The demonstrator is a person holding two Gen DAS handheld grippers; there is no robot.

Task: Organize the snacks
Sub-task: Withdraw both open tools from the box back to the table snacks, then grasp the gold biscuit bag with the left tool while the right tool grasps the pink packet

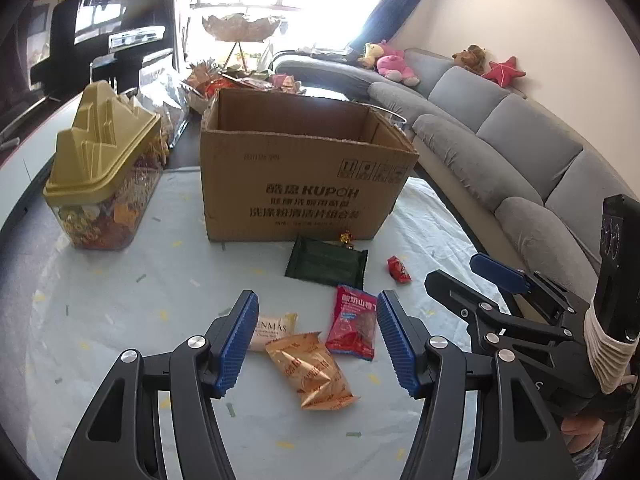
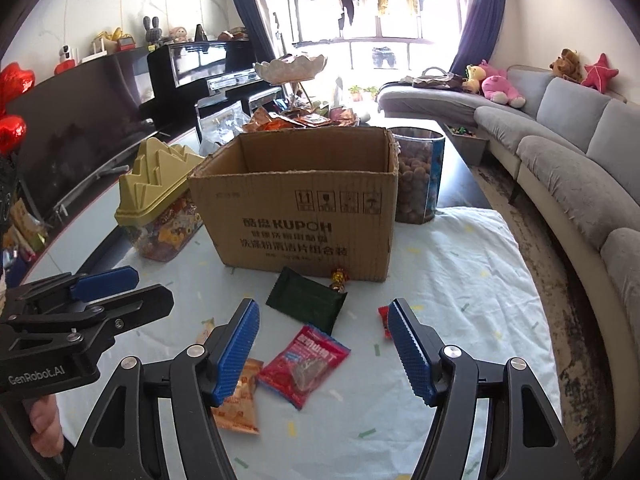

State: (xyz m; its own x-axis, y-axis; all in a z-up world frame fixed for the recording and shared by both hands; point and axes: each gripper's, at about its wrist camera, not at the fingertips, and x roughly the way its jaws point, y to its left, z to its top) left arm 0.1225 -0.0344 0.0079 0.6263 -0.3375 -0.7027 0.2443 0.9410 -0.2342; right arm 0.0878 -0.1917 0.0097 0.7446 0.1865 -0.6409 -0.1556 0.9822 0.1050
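An open cardboard box [image 1: 304, 176] [image 2: 296, 208] stands mid-table on a pale cloth. Loose snacks lie in front of it: a dark green packet [image 1: 326, 266] [image 2: 306, 298], a red packet [image 1: 354, 326] [image 2: 302, 364], an orange packet [image 1: 310, 372] [image 2: 240, 396], a white packet [image 1: 276, 328], a small red candy [image 1: 399, 269] [image 2: 383, 320] and a gold-red candy [image 1: 346, 238] [image 2: 339, 278] against the box. My left gripper [image 1: 316, 344] hovers open above the orange and white packets. To its right, my right gripper [image 2: 324, 354] is open above the red packet. Neither holds anything.
A clear jar with a gold peaked lid [image 1: 104, 168] [image 2: 160, 200] stands left of the box. A clear tub of brown balls [image 2: 418, 176] is behind the box on the right. A tiered snack dish [image 2: 296, 68] stands further back. A grey sofa [image 2: 560, 168] runs along the right.
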